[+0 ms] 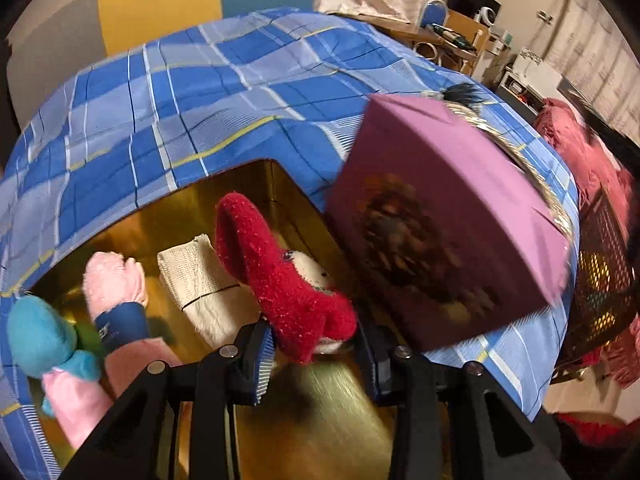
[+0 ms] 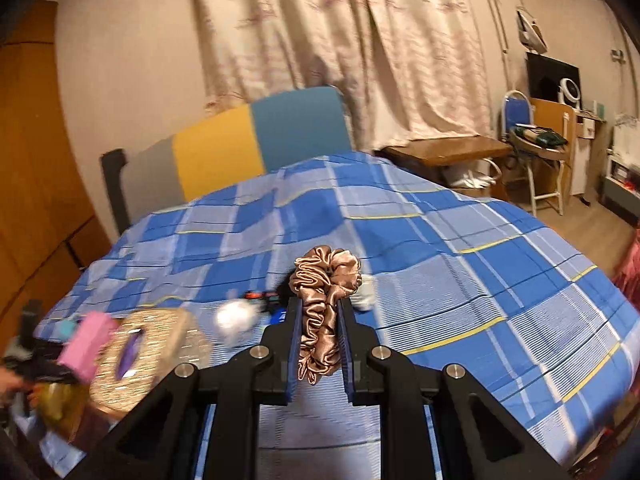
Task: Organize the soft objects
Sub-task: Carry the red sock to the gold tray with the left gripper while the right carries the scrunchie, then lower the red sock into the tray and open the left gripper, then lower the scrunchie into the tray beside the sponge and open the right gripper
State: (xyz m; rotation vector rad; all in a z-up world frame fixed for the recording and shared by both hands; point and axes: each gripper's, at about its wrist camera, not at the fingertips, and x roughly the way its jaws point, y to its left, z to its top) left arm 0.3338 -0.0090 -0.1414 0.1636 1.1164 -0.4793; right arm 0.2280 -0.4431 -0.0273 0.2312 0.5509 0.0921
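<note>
Red fuzzy sock (image 1: 280, 280) is standing between the jaws of the left gripper (image 1: 320, 356), over the gold-lined box (image 1: 340, 404). Its lower end is lying against the left pad while a gap is showing on the right side, so the jaws are standing released around it rather than clamping it. Inside the gold-lined box, to the left of the sock, a rolled cream cloth (image 1: 200, 280) is resting, and further left a pink plush mitten with a blue cuff (image 1: 116, 288) and a teal plush toy (image 1: 40, 336) are lying against the box's near wall. Just beside the box on the right, a purple lid (image 1: 448, 220) with a gold glitter edge is leaning tilted on the blue checked bedspread (image 1: 200, 92).

Right gripper (image 2: 319, 320) is holding a bronze satin scrunchie (image 2: 322, 304): the jaws are clenched on its folds, with the upper loop bulging above the pads. In this view the gold-lined box is sitting at the far lower left of the bedspread (image 2: 480, 280), with its glitter-covered lid (image 2: 144, 360) blurred beside it. Small white and dark items are lying on the bed beyond the scrunchie, too blurred to identify.
</note>
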